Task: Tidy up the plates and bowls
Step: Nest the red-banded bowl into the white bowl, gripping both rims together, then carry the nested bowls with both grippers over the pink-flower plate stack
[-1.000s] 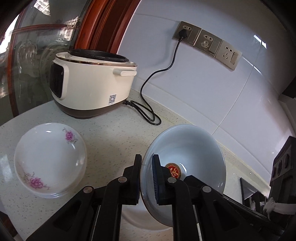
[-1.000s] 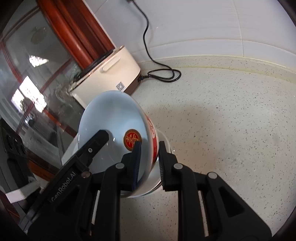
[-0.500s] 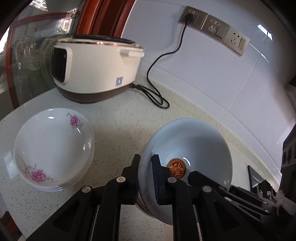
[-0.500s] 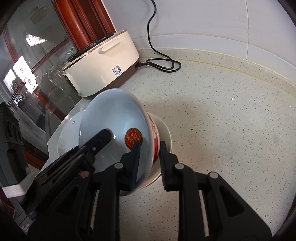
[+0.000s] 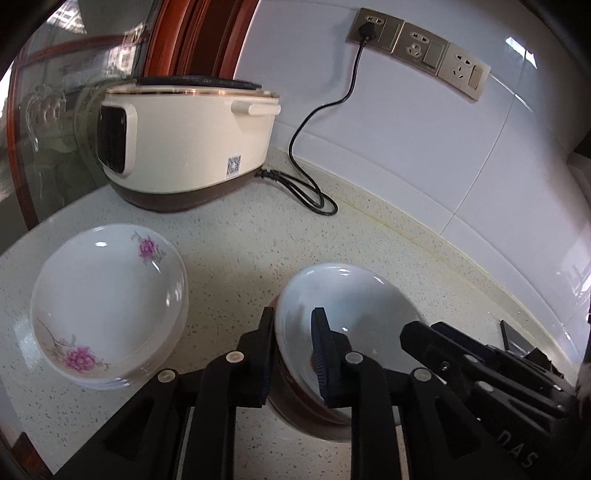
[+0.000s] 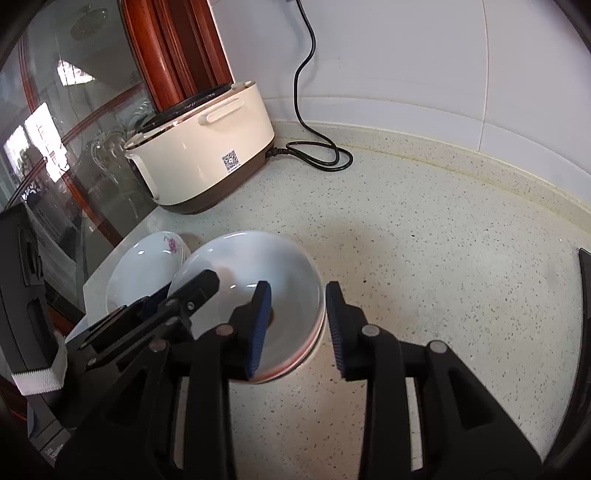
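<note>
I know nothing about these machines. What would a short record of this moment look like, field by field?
Setting: speckled countertop against a white tiled wall
Bowl: white, red outside, set down on the counter
Left gripper: jaws just been opening, bowl's rim between them, pads loosening
Right gripper: jaws just been opening, standing clear either side of the rim
Flowered plates: stacked beside the bowl
Rice cooker: behind, plugged into a wall socket

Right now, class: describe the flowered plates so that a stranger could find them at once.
Start at the cream rice cooker by the wall. On the speckled counter before it lies a stack of white plates. Pink flowers on the rim set it apart from the plain bowl beside it.
</note>
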Action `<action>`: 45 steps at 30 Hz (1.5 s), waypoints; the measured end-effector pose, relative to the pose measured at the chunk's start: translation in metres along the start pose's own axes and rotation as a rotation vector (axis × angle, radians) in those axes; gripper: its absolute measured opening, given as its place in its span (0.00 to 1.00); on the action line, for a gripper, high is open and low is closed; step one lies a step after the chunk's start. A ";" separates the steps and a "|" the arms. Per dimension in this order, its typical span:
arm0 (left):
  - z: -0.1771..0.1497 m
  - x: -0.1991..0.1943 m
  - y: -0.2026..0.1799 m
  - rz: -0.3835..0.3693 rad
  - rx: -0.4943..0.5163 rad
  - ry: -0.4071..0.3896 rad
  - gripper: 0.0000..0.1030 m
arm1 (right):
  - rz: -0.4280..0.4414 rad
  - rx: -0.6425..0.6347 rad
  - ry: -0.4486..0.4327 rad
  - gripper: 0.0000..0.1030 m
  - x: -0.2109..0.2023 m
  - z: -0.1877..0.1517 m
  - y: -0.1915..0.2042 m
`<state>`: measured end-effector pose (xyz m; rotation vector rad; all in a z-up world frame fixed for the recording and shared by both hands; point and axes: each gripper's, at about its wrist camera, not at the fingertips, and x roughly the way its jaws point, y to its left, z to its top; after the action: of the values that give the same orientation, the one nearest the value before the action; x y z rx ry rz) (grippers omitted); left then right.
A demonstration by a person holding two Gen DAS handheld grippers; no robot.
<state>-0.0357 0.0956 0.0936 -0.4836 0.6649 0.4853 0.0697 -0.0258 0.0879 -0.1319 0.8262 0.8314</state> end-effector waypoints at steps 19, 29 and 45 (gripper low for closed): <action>0.004 0.042 0.031 -0.081 -0.109 0.187 0.63 | 0.231 0.348 0.248 0.56 0.054 -0.018 -0.046; 0.002 0.047 0.019 -0.023 -0.058 0.152 0.65 | 0.316 0.486 0.293 0.59 0.072 -0.027 -0.060; 0.006 0.061 0.018 -0.081 -0.084 0.183 0.67 | 0.443 0.656 0.294 0.50 0.081 -0.036 -0.074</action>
<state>-0.0011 0.1292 0.0515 -0.6366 0.7996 0.3966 0.1312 -0.0422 -0.0079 0.5377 1.3975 0.9204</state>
